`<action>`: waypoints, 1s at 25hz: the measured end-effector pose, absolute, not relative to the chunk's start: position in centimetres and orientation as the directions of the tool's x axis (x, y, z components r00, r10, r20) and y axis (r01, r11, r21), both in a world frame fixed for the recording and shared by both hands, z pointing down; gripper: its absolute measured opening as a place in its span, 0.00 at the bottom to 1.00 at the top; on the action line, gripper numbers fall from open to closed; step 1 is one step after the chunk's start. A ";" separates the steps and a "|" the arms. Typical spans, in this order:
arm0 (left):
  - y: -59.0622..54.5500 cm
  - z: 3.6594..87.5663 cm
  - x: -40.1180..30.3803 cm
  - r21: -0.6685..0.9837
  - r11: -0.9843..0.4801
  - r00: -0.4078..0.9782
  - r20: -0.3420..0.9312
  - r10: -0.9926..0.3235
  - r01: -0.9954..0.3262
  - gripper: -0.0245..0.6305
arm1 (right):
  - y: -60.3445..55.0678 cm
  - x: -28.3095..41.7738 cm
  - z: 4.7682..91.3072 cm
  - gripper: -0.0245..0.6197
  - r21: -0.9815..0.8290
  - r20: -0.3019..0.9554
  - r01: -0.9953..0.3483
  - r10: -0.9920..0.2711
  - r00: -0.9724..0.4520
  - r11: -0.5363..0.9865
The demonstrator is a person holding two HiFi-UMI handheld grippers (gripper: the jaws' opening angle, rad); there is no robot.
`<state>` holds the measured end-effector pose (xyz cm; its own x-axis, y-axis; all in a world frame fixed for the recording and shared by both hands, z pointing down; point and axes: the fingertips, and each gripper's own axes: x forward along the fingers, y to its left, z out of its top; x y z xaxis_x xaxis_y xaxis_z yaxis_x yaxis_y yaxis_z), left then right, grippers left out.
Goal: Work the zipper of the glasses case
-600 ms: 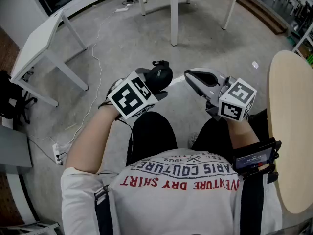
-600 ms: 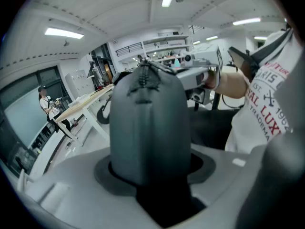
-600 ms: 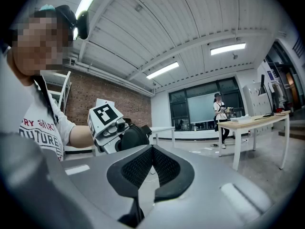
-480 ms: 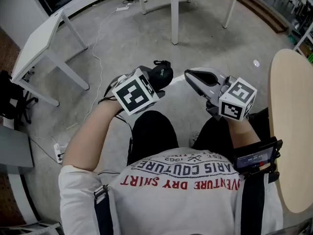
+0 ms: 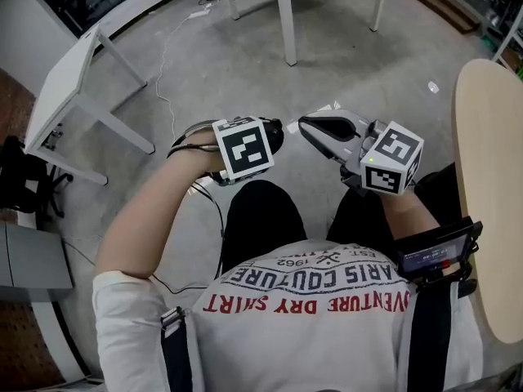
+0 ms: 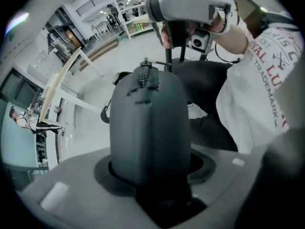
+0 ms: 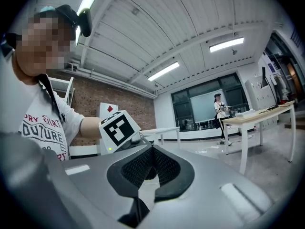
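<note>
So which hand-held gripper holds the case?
The left hand-held gripper: the dark glasses case sits clamped between its jaws; the right hand-held gripper is shut.

The dark grey, hard-shelled, oval glasses case (image 6: 147, 128) stands on end in mid-air, its near end clamped between the jaws of the left gripper (image 6: 151, 187). Its black zipper (image 6: 143, 82) runs over the rounded far end, and the small metal pull (image 6: 147, 62) sticks up at the top.

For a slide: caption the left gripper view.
Left gripper clamps the dark glasses case while the right gripper, jaws shut, meets its zipper pull.
</note>
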<state>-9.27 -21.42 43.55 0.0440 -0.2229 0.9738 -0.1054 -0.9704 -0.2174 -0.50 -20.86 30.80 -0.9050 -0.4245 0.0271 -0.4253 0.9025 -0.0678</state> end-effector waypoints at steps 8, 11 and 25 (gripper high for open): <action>-20.8 43.8 -8.1 -0.140 -0.987 0.083 0.986 -0.146 -0.076 0.41 | -19.7 -1.1 31.9 0.14 -0.077 0.004 -0.359 -0.360 -0.933 0.930; -20.8 43.6 -7.8 -0.138 -0.988 0.096 0.985 -0.144 -0.069 0.41 | -19.3 -1.7 32.3 0.20 -0.054 0.015 -0.337 -0.337 -0.941 0.940; -20.1 42.4 -6.5 -0.115 -0.991 0.162 0.979 -0.125 -0.074 0.41 | -19.6 -2.0 31.5 0.16 -0.020 -0.022 -0.393 -0.393 -0.919 0.919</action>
